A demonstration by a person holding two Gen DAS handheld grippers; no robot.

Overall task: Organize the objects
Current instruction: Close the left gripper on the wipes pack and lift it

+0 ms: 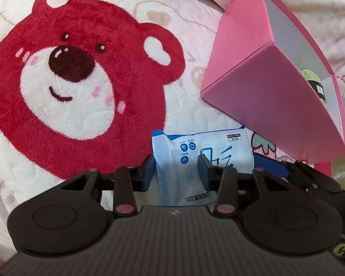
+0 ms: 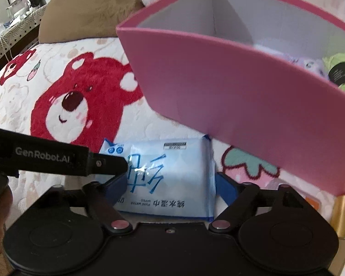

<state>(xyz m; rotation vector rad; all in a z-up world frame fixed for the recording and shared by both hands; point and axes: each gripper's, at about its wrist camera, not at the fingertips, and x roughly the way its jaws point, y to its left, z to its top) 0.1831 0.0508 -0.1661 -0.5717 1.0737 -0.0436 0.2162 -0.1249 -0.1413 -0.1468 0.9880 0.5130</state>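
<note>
A blue-and-white pack of wet wipes (image 1: 202,151) lies on the bear blanket just in front of a pink open box (image 1: 259,78). My left gripper (image 1: 176,172) has its blue pads either side of the pack's left part, pressed on it. My right gripper (image 2: 171,184) has its blue pads closed against both sides of the same pack (image 2: 172,161). The left gripper's finger (image 2: 103,162) shows over the pack in the right wrist view. The pink box (image 2: 230,92) holds a green yarn ball (image 2: 340,73) and a pale purple item (image 2: 310,64).
A white blanket with a big red bear (image 1: 80,80) covers the surface. A brown cushion (image 2: 87,11) lies behind the box. A strawberry print (image 2: 248,163) is beside the pack. A gold post (image 2: 340,214) stands at the right.
</note>
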